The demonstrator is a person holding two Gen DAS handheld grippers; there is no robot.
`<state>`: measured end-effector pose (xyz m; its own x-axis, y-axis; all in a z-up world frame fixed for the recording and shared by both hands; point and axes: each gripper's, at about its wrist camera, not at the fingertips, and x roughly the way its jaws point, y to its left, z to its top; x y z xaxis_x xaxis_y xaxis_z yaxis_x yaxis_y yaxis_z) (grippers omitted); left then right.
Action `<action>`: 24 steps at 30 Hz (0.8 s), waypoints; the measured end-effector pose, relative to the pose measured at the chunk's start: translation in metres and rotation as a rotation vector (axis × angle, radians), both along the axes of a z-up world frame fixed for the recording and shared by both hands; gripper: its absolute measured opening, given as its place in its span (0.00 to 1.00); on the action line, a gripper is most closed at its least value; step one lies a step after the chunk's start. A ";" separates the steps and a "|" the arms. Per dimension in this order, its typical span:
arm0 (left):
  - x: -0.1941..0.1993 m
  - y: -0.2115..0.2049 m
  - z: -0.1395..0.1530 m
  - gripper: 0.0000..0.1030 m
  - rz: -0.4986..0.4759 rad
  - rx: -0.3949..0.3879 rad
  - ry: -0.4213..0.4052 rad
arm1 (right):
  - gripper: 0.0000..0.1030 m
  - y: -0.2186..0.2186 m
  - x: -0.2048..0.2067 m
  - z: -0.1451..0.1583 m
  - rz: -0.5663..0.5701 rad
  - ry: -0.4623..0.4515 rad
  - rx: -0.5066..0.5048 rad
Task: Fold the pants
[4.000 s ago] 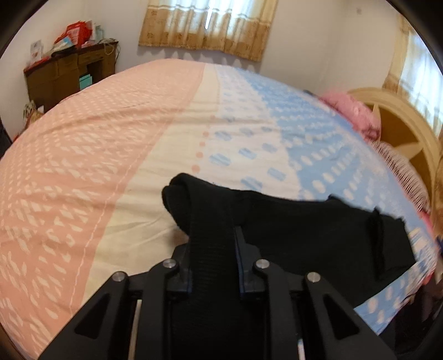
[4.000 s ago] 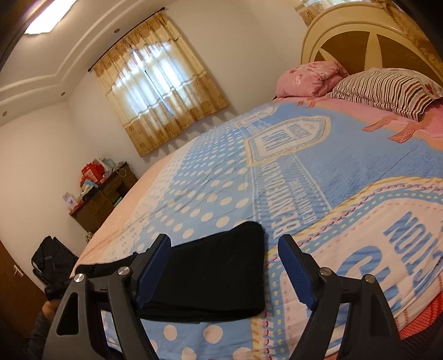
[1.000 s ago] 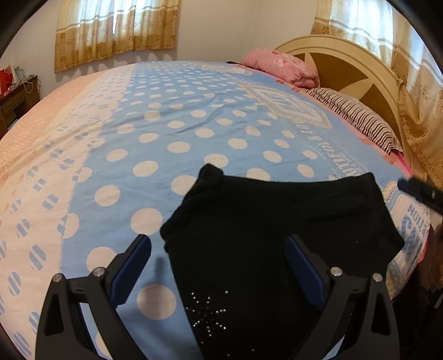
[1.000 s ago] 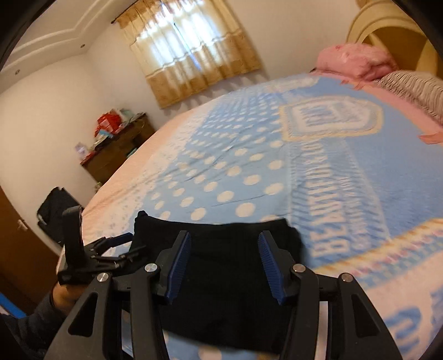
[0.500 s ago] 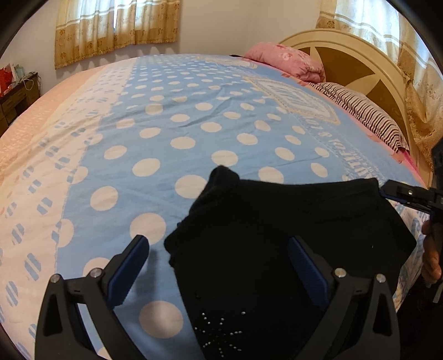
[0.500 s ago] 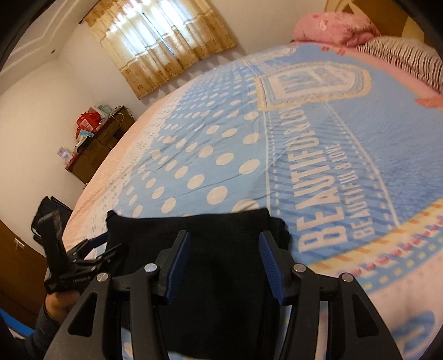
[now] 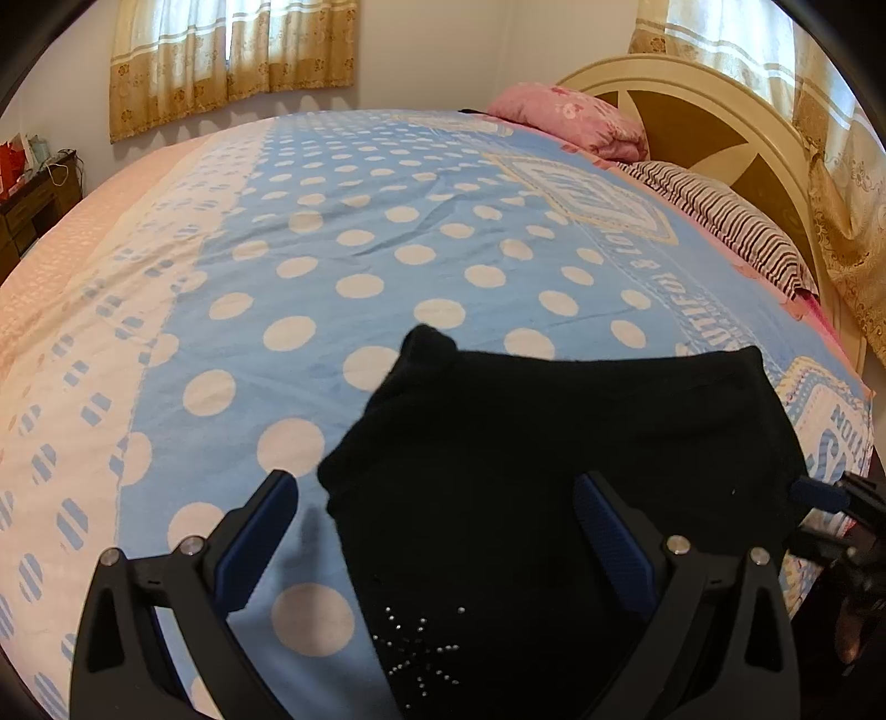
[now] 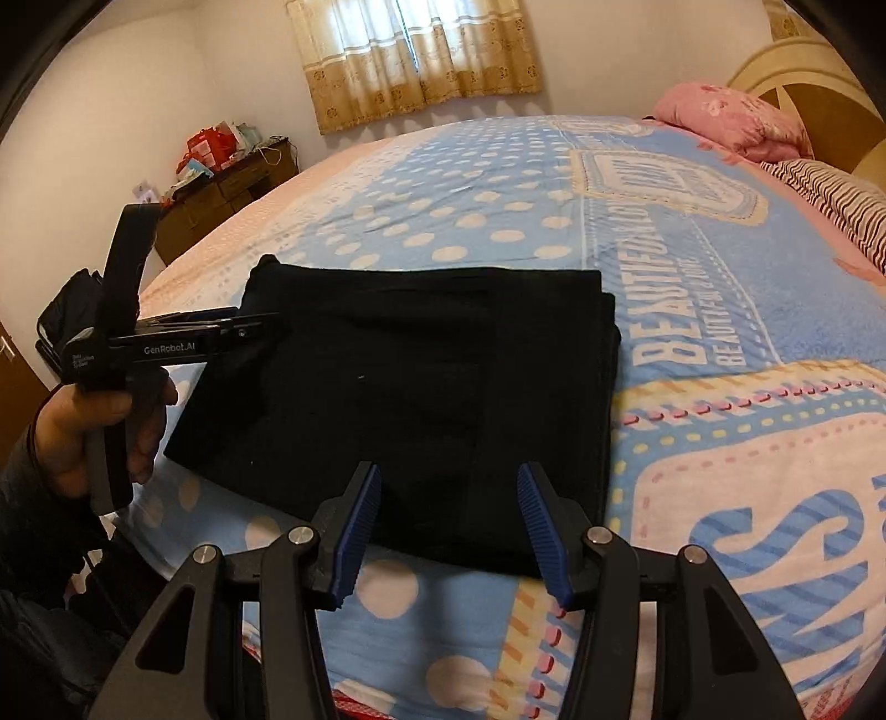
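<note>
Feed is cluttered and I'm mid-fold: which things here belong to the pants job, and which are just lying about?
Job:
black pants, folded flat on the bedspread
left gripper, open
right gripper, open

Lying about:
pink pillow
striped pillow
cluttered dresser
black bag on the floor
curtains

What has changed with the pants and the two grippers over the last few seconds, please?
Four seconds ago the left gripper was clamped on the black pants; it has since let go and now stands open over them. The pants went from a longer strip to a compact folded rectangle. The right gripper narrowed, stayed empty and dipped toward the near edge. The bedspread and pillows are unchanged.
</note>
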<state>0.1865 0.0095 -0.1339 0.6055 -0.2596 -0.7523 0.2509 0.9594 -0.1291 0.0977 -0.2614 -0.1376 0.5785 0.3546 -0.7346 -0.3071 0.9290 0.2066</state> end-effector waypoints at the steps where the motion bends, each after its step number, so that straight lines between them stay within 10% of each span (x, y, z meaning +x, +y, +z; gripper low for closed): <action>1: -0.001 0.000 0.001 0.99 0.001 0.002 -0.002 | 0.52 -0.001 0.001 0.000 0.000 0.003 0.003; 7: -0.010 -0.007 0.025 0.99 -0.012 0.008 -0.075 | 0.52 -0.018 -0.009 0.016 -0.050 -0.037 0.094; 14: -0.007 -0.081 0.064 1.00 -0.242 0.042 -0.135 | 0.50 -0.046 -0.011 0.005 -0.153 0.027 0.127; 24: 0.039 -0.189 0.009 1.00 -0.399 0.108 0.060 | 0.18 -0.057 -0.003 -0.013 -0.158 0.110 0.190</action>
<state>0.2258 -0.1791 -0.1245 0.4277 -0.3829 -0.8188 0.6011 0.7970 -0.0587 0.0943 -0.3188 -0.1508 0.5581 0.4036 -0.7250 -0.1276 0.9051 0.4056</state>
